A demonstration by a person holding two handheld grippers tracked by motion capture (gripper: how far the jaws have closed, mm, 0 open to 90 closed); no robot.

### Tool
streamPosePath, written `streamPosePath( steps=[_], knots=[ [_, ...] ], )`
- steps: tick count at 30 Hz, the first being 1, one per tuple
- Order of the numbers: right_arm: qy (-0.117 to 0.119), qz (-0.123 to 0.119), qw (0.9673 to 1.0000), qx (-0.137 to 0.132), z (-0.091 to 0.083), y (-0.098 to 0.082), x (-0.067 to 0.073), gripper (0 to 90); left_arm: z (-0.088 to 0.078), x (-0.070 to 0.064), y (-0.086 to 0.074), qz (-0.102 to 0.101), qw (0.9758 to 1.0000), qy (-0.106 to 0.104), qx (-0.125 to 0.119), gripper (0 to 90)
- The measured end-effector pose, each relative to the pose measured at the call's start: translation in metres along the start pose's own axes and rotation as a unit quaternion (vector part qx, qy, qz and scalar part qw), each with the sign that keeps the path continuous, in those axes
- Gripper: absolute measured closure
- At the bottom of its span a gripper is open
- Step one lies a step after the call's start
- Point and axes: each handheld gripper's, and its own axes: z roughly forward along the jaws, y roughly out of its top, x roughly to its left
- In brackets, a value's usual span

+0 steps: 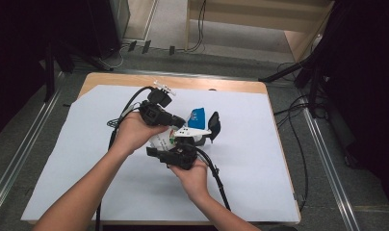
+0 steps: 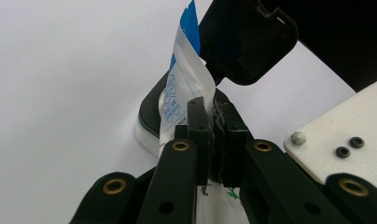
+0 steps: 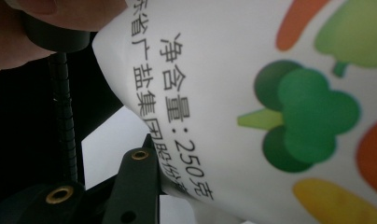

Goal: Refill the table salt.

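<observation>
A white plastic bag (image 1: 198, 117) with a blue top and printed vegetables is held up between both grippers over the middle of the table. My left gripper (image 1: 181, 125) comes in from the left and is shut on the bag's thin edge (image 2: 182, 88), with the pads pressed together on it. My right gripper (image 1: 177, 143) comes from below, its jaws around the bag's lower part. In the right gripper view one black finger (image 3: 137, 177) lies against the bag (image 3: 252, 93), which hides the other. A black container (image 2: 151, 109) with its lid (image 2: 245, 39) open stands just behind the bag.
A white sheet (image 1: 110, 192) covers the wooden table (image 1: 221, 85). The right gripper's cable (image 1: 219, 180) trails toward the front edge. Its white top plate (image 2: 345, 126) is close on the right in the left gripper view. Dark stands and floor cables surround the table.
</observation>
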Motion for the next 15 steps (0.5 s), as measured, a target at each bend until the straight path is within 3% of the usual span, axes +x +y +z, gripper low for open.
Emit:
streamPosePath(
  steps=[15],
  knots=[
    [0.004, 0.003, 1.0, 0.001, 0.0006, -0.0002, 0.0008, 66.6, -0.0006, 0.0001, -0.0004, -0.003, 1.0, 0.002, 0.006, 87.1]
  ],
)
